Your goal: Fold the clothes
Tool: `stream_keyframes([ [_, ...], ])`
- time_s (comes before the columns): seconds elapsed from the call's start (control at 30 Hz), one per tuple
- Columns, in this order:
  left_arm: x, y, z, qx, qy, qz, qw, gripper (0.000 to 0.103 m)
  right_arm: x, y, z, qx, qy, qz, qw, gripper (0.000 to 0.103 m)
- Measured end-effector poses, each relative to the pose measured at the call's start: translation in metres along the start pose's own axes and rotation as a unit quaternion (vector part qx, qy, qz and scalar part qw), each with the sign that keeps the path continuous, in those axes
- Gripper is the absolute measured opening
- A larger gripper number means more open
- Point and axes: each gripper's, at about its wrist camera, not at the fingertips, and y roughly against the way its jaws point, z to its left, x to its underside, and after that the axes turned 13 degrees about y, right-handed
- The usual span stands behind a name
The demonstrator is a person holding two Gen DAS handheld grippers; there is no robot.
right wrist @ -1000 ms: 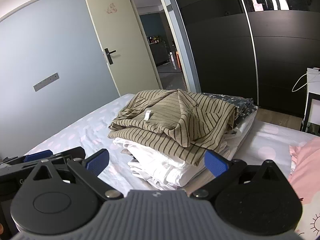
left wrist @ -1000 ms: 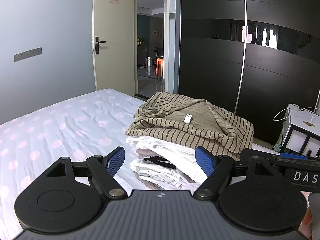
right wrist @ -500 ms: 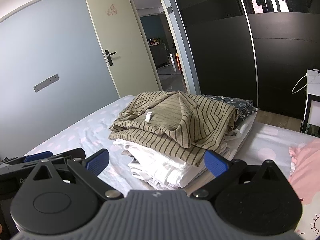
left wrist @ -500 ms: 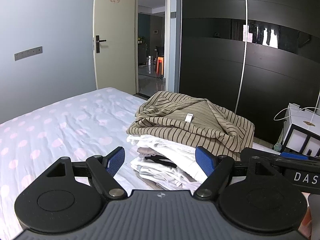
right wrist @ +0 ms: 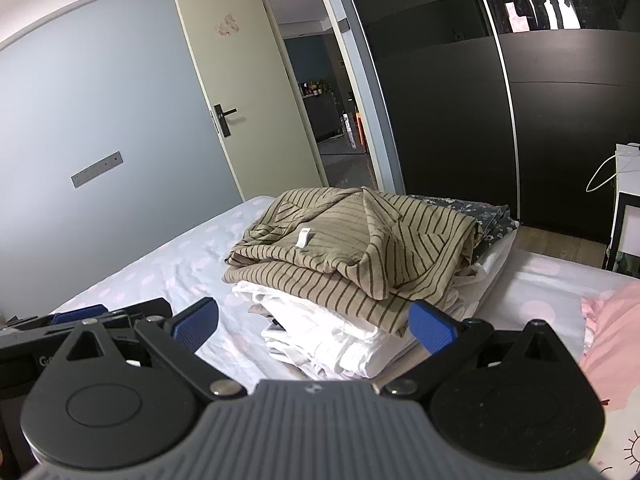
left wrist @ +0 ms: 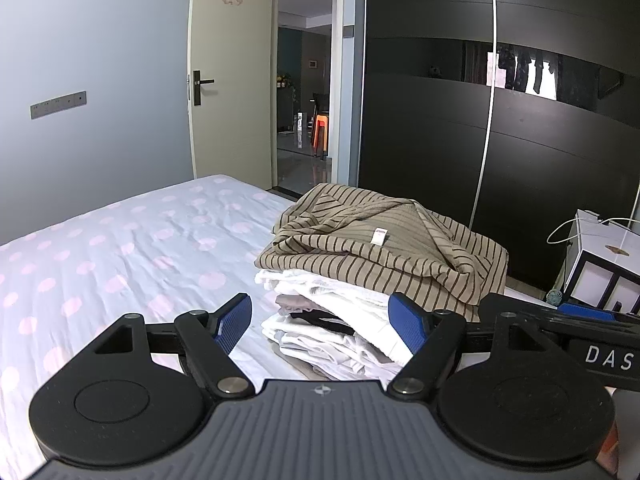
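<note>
2 grippers hover side by side over the bed [left wrist: 120, 248], and we hold both with fingers spread wide, gripping nothing: the left gripper [left wrist: 322, 320] and the right gripper [right wrist: 314, 324]. Just ahead of them sits the pile of clothes [left wrist: 340, 320] on the dotted sheet, a striped shirt [right wrist: 360, 248] crumpled on top, white folded pieces underneath.

Nothing has visibly changed since the earlier pictures

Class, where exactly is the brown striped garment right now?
In both wrist views the brown striped garment lies crumpled atop the stack of white clothes on the bed.
</note>
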Motion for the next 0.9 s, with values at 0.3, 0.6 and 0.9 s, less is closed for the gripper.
stream_keyframes([
  [0.3, -0.0011, -0.0008, 0.0018, 0.0, 0.005, 0.003, 1.0, 0.074, 0.0009, 0.0006, 0.0014, 0.002, -0.001, 0.0, 1.0, 0.102],
  [0.6, -0.0004, -0.0005, 0.0027, 0.001, 0.008, 0.006, 1.0, 0.072, 0.0015, 0.0011, 0.0034, 0.004, 0.0, -0.001, 1.0, 0.102],
  [0.9, 0.0004, 0.0005, 0.0049, 0.002, 0.007, 0.006, 1.0, 0.072, 0.0019, 0.0024, 0.0052, 0.008, 0.003, -0.003, 1.0, 0.102],
])
